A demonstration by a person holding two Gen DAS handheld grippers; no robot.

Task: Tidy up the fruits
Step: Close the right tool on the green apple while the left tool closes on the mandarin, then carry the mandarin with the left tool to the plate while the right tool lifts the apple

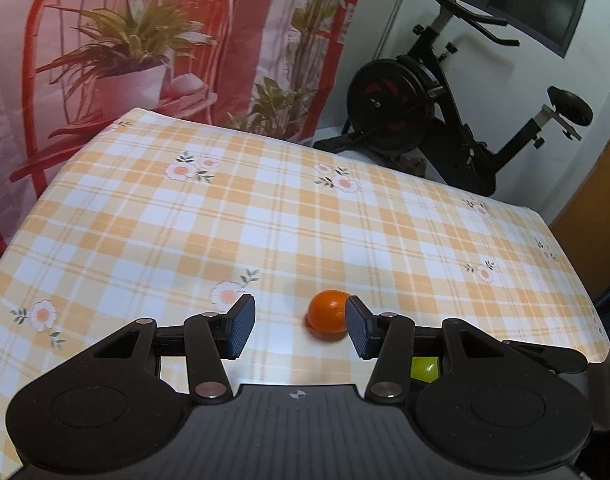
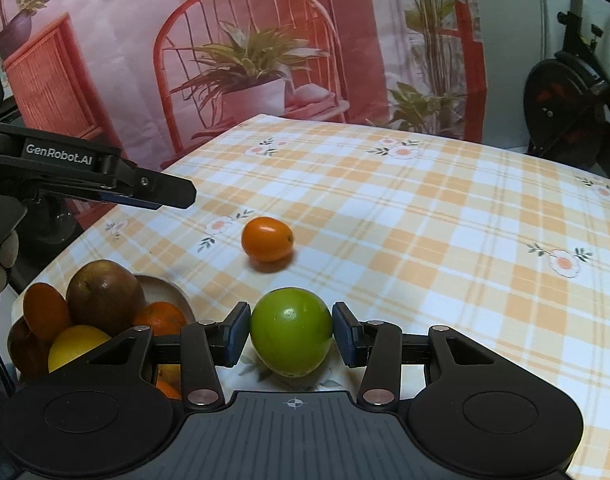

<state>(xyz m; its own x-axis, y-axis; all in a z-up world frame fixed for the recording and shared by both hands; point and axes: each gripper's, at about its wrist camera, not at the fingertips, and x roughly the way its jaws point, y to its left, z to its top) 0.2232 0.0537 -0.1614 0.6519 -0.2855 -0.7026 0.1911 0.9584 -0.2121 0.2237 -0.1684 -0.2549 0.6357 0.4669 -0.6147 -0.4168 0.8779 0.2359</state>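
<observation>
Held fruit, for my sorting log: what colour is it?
Green, clearest in the right wrist view.

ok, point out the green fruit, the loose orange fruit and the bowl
green fruit (image 2: 291, 330), right wrist view, middle of its skin
orange fruit (image 2: 267, 238), right wrist view, its centre
bowl (image 2: 176, 290), right wrist view, bare rim

I'm working in what looks like a room at home: a table (image 1: 265, 208) under a checked, flowered cloth, a black exercise bike (image 1: 437, 96) by the white wall, and a hung printed backdrop (image 2: 245, 48) picturing a red chair and potted plants.
</observation>
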